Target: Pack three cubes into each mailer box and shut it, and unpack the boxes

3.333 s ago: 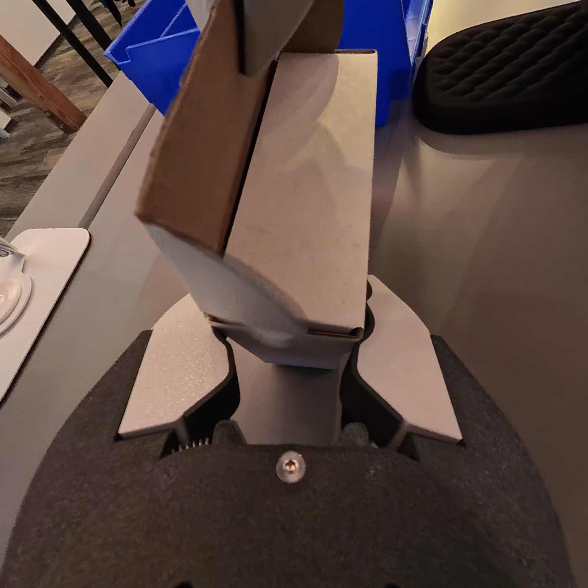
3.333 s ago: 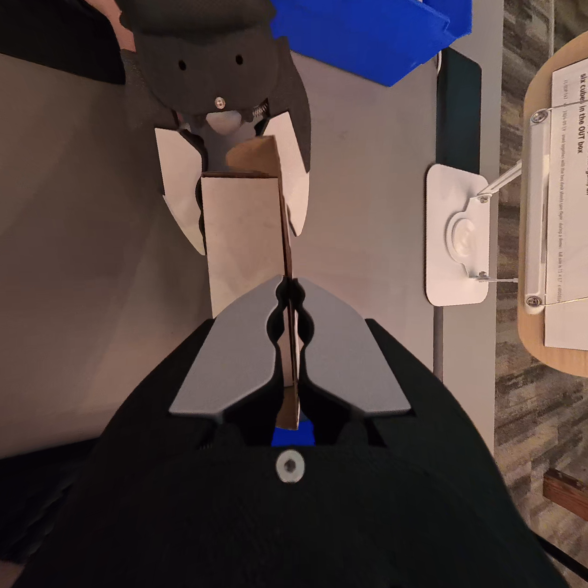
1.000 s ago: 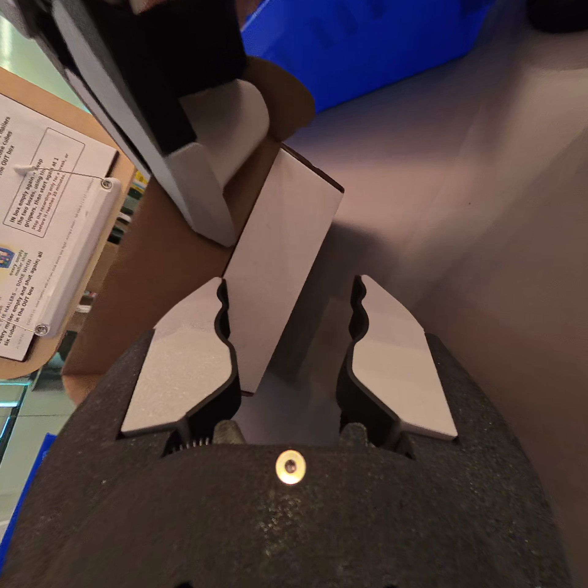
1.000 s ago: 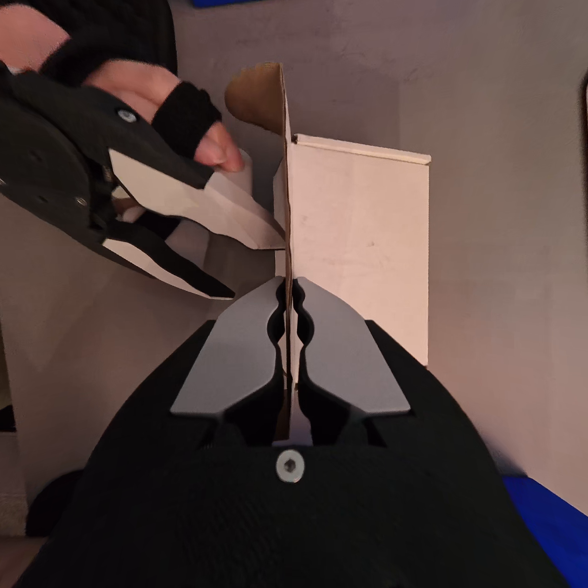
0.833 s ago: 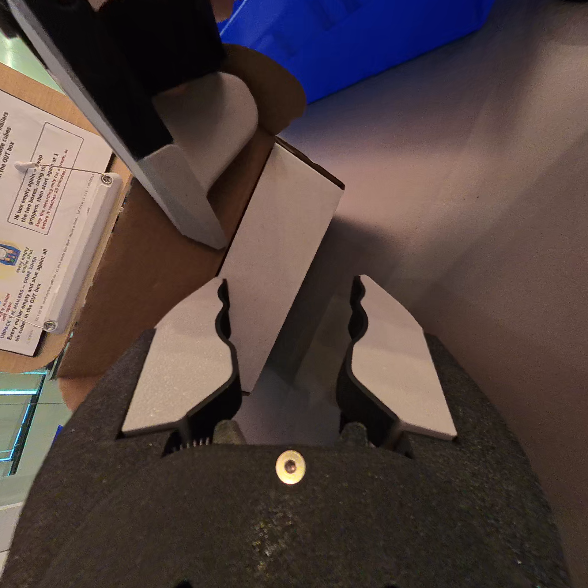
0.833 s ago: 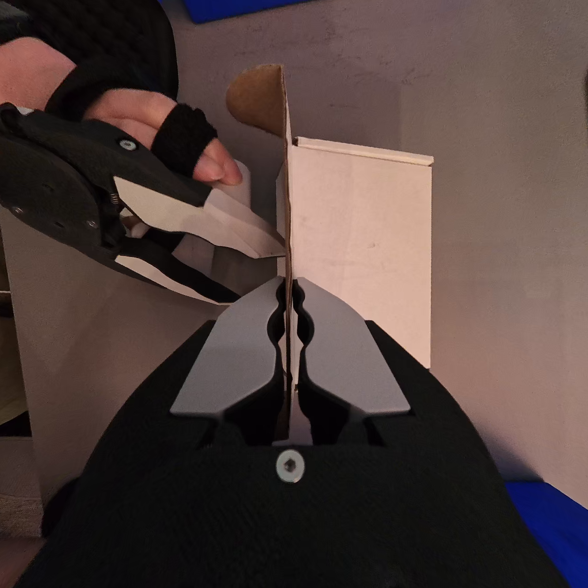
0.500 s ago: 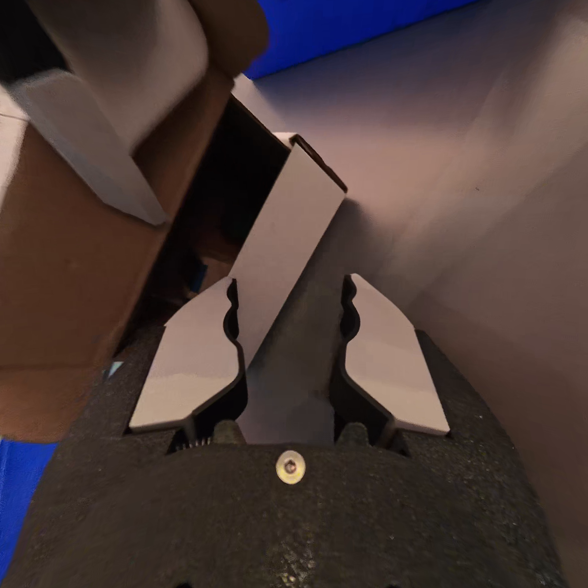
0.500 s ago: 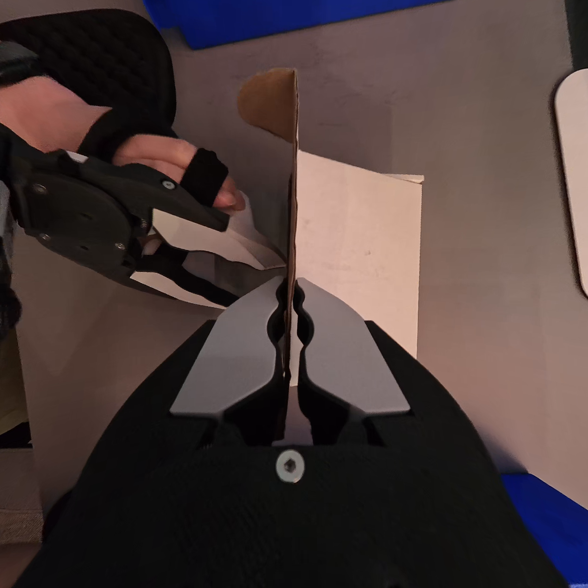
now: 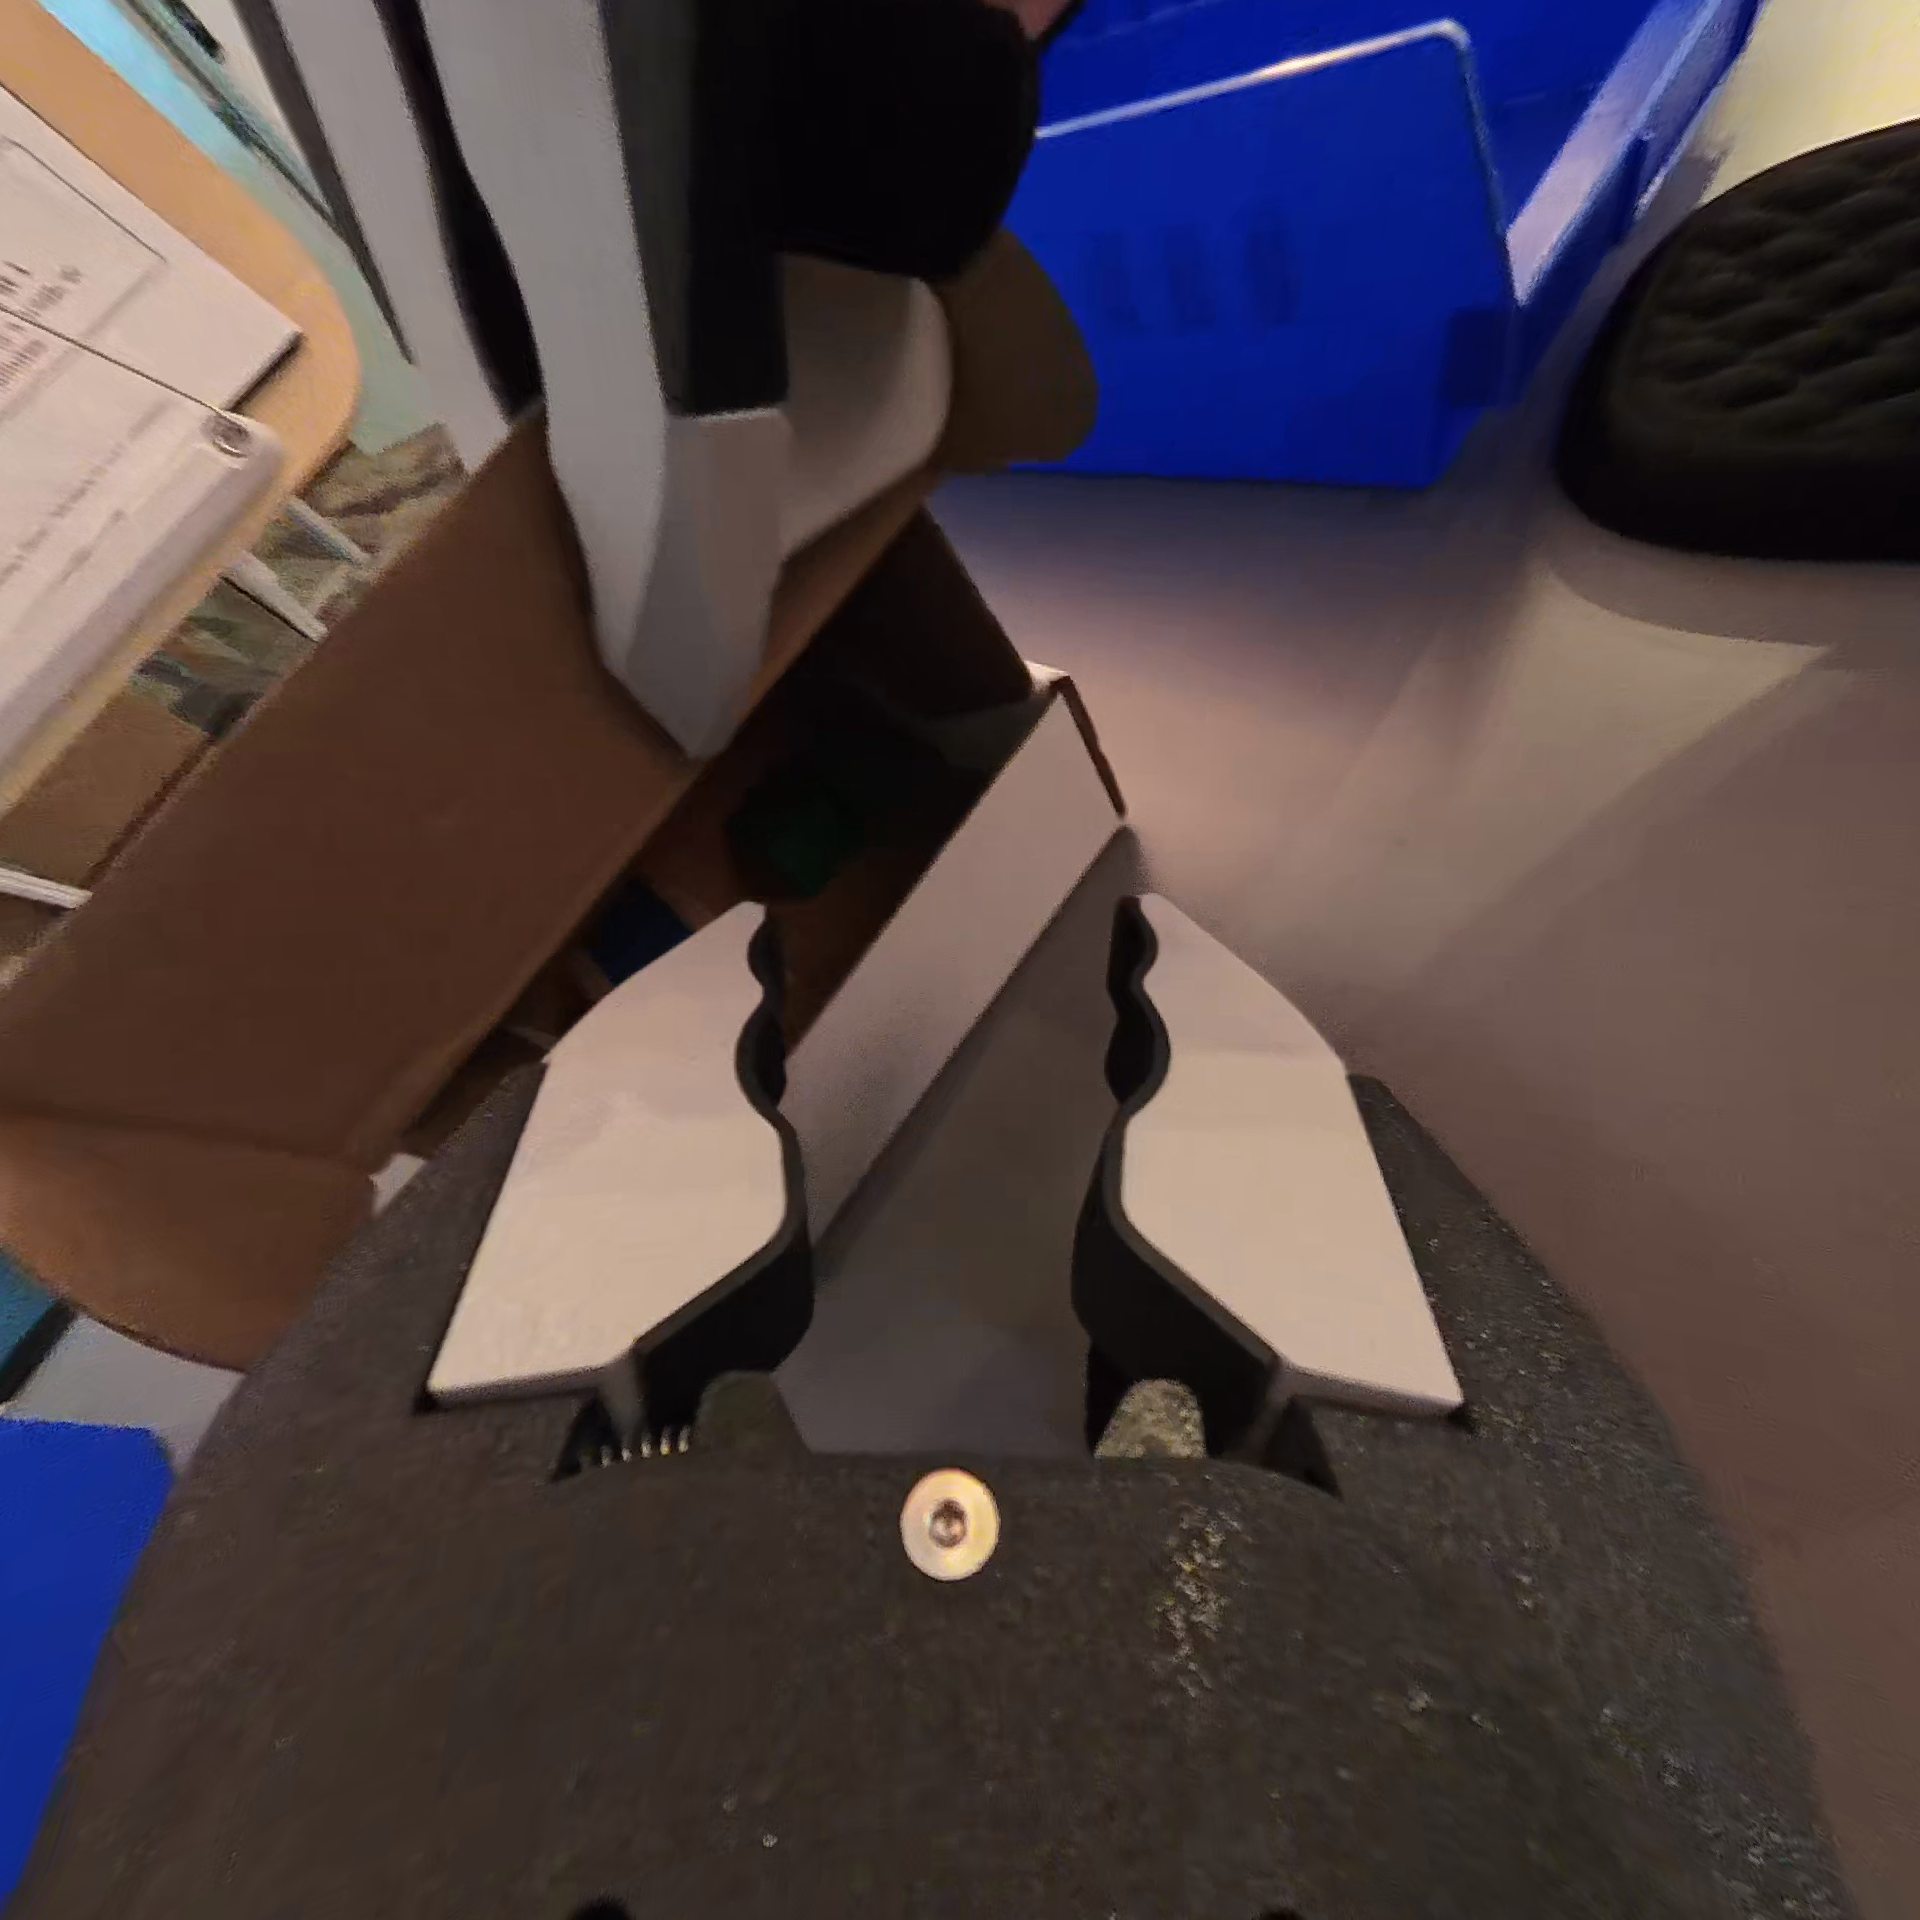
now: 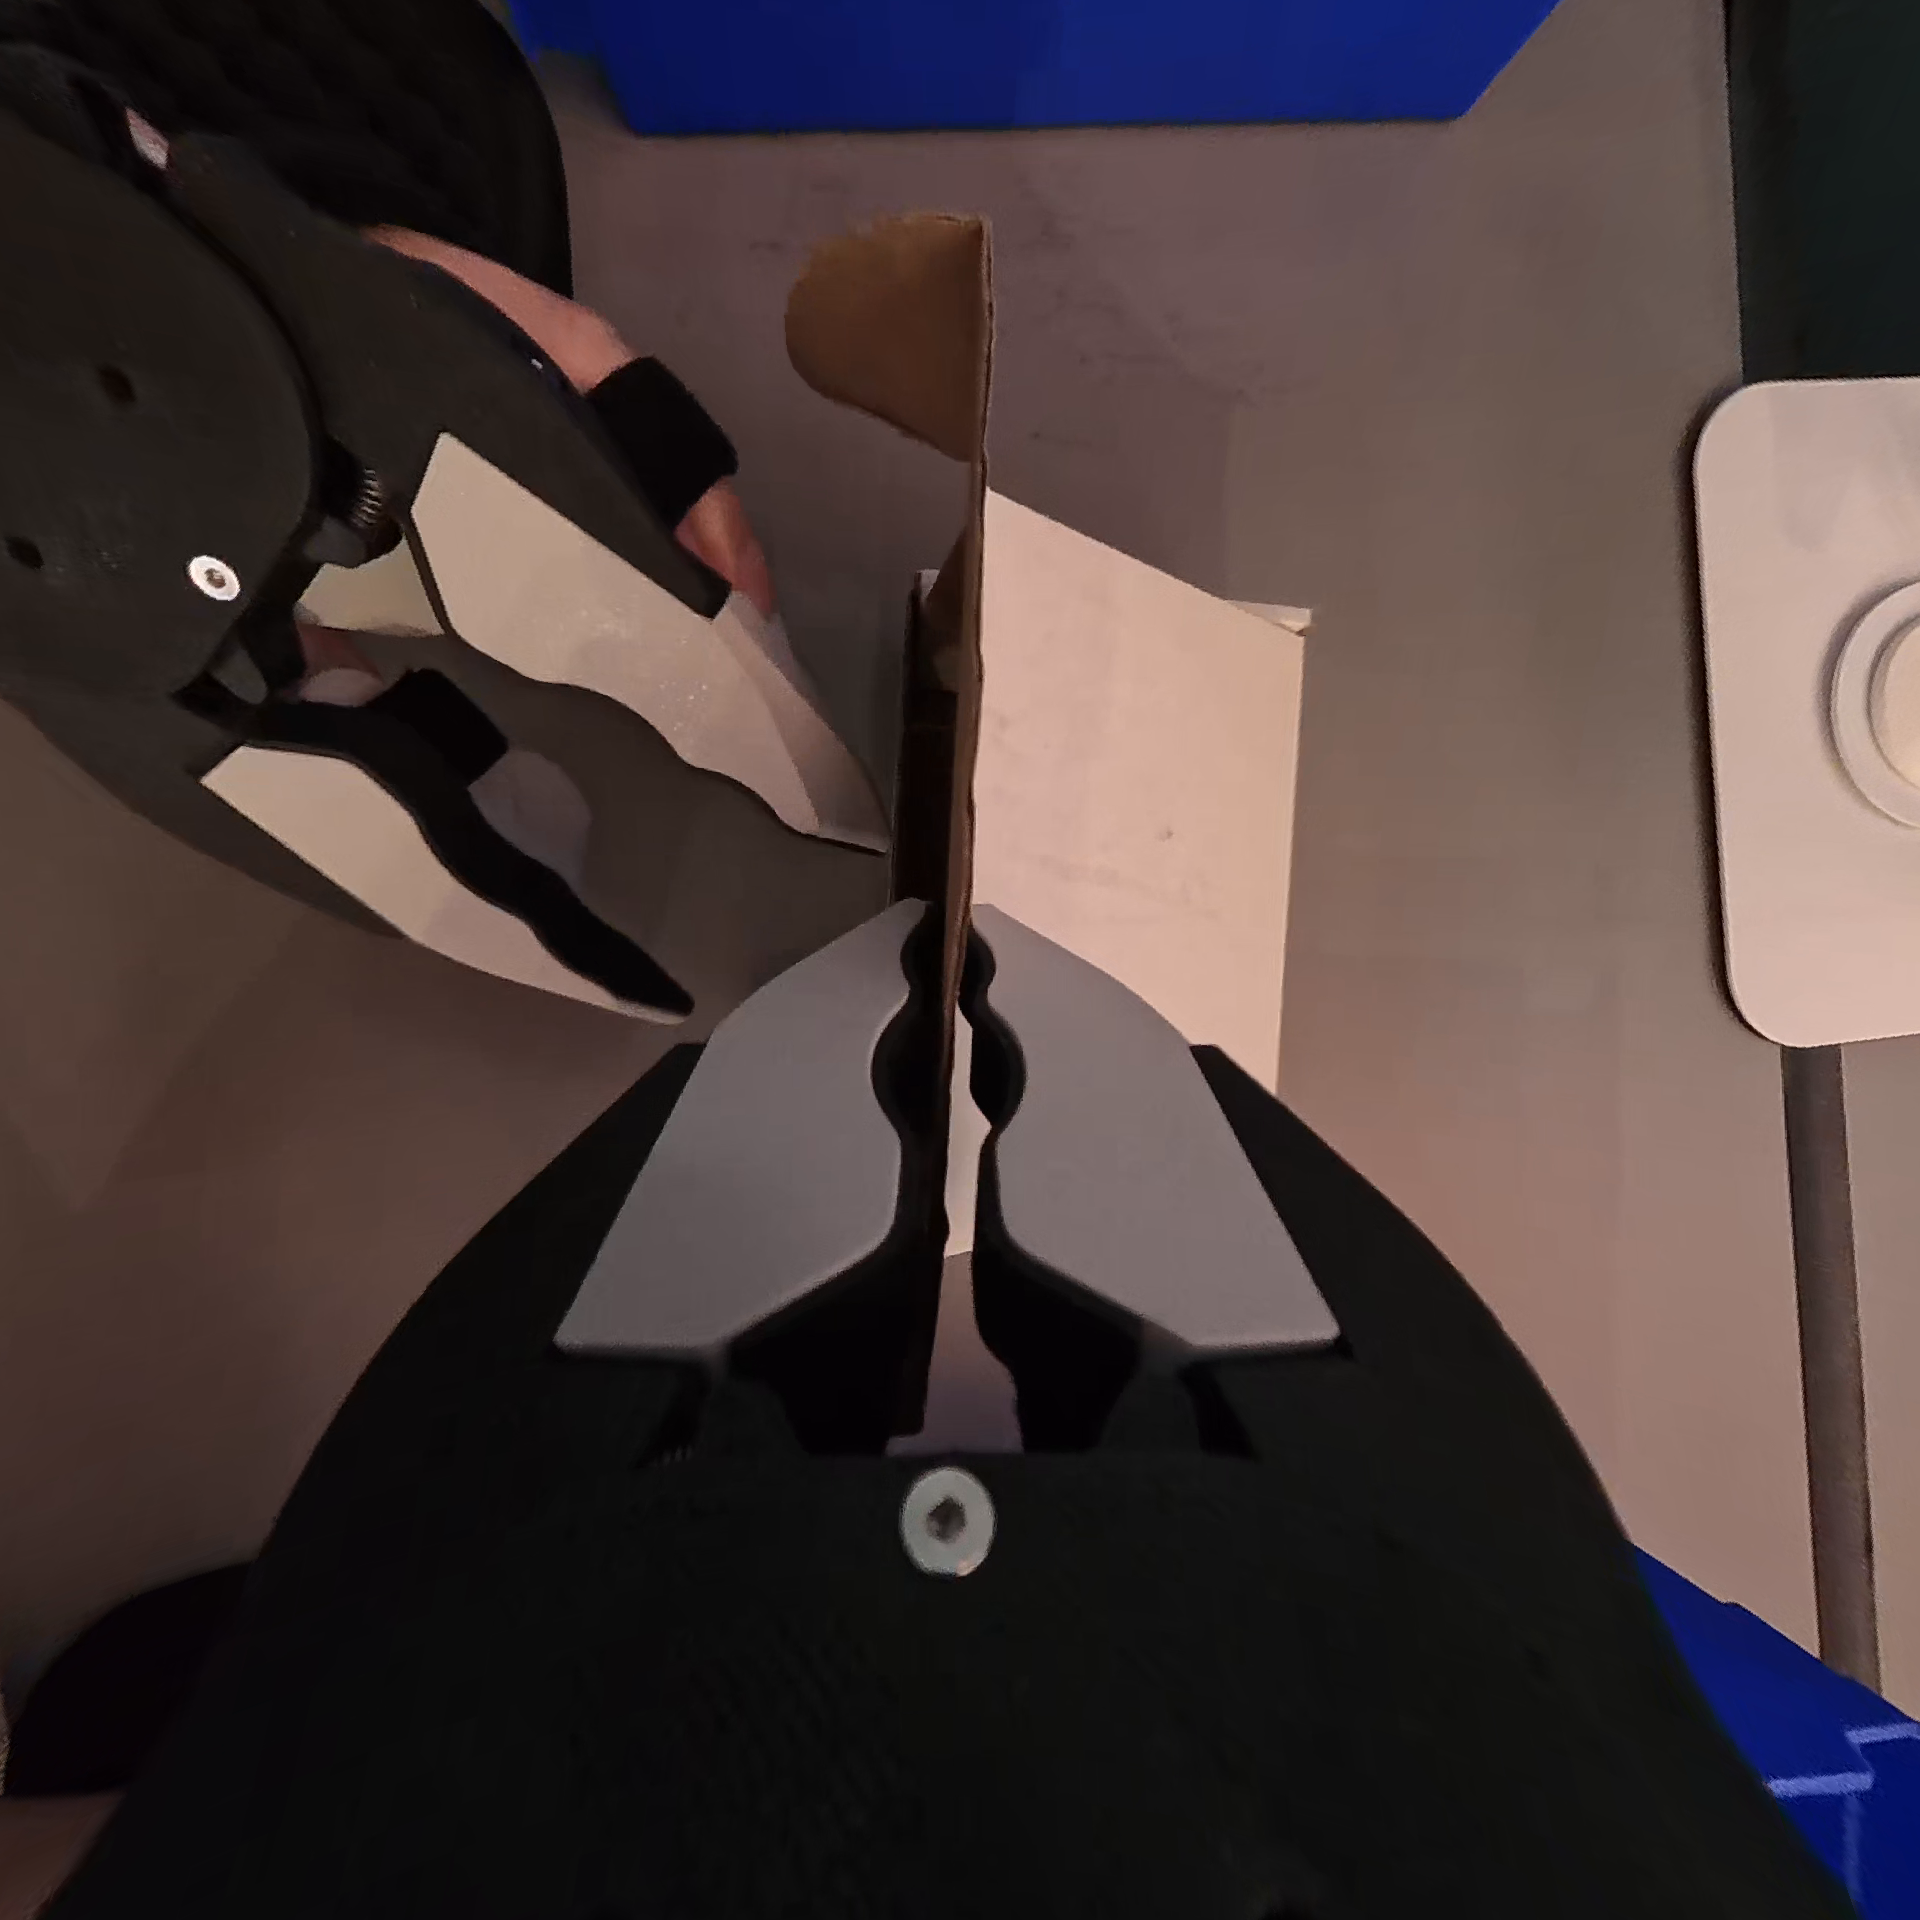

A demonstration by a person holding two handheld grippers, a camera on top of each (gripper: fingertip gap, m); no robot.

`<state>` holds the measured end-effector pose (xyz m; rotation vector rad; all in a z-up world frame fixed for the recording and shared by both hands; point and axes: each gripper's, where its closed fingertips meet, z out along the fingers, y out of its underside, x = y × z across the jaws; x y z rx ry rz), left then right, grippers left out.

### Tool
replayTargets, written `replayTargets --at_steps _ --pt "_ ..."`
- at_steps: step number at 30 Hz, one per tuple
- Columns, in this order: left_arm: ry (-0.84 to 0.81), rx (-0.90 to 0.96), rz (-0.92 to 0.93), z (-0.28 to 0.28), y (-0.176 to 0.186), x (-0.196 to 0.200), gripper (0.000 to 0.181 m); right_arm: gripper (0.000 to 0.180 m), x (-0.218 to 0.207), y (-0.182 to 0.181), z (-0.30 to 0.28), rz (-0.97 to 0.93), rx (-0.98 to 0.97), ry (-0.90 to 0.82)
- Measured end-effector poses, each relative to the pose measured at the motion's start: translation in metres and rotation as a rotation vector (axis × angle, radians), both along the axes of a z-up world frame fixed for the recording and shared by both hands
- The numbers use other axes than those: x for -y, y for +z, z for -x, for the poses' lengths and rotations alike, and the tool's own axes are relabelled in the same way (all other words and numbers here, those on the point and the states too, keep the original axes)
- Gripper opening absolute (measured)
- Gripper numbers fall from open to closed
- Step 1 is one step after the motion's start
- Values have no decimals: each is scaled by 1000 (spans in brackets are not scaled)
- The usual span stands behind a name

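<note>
A white mailer box [image 10: 1132,810] lies on the grey table, its brown-lined lid [image 10: 951,582] raised on edge. My right gripper [image 10: 948,925] is shut on that lid; it also shows in the left wrist view [image 9: 644,436], clamped on the lid [image 9: 312,883]. My left gripper [image 9: 940,925] is open, with the box's white side wall [image 9: 997,935] running between its fingers. In the right wrist view it [image 10: 764,920] is at the left of the box, one fingertip [image 10: 852,826] against it. Inside the box I see a green cube [image 9: 800,842] and something blue [image 9: 644,925].
A blue bin [image 9: 1247,260] stands behind the box, and another blue bin [image 10: 1818,1714] is near my right gripper. A black padded mat [image 9: 1766,364] lies at the far right. A white stand base [image 10: 1818,727] and a wooden board with paper [image 9: 125,312] are off to the side.
My left gripper, shut on the box's end 3.3 s ago, is now open around the side wall. My right gripper has swung the lid wider, showing the inside of the box.
</note>
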<state>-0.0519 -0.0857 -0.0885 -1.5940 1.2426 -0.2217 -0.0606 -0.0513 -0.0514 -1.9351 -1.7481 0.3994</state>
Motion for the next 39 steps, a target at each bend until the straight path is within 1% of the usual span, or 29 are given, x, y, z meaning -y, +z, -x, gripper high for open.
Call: replayTargets --at_steps 1,6,8,9,12,14,16,18,22,27,31,35,39 --pt "-1 -2 -20 0 1 0 57 3 2 1 1 -10 4 10" --pt "-4 -135 -49 -2 -17 0 55 3 8 9 6 -89 8 59" --pt "-22 -183 -25 -3 -28 2 46 3 9 11 6 -103 7 64" --pt "-28 -201 -14 -3 -32 2 45 3 8 13 6 -109 2 66" --pt "-19 -226 -65 -1 -30 1 33 3 2 21 6 -141 -29 44" --pt "-11 -212 -57 1 -29 0 29 3 -7 31 6 -201 -50 21" --pt "-6 -190 -41 1 -28 -1 26 3 -22 44 3 -300 -55 -10" --pt "-8 -183 -43 2 -27 -1 24 3 -40 51 0 -378 -21 -35" --pt "-9 -194 -63 1 -28 0 25 4 -77 56 -3 -433 66 -74" --pt "-6 -179 -46 0 -28 1 25 4 -124 41 -7 -475 225 -90" --pt "-9 -189 -51 0 -28 2 26 4 -155 13 -9 -476 348 -87" --pt "-14 -195 -60 -1 -28 4 27 4 -170 -21 -8 -430 421 -77" --pt "-14 -179 -41 -1 -28 4 27 6 -174 -37 -6 -381 420 -96"
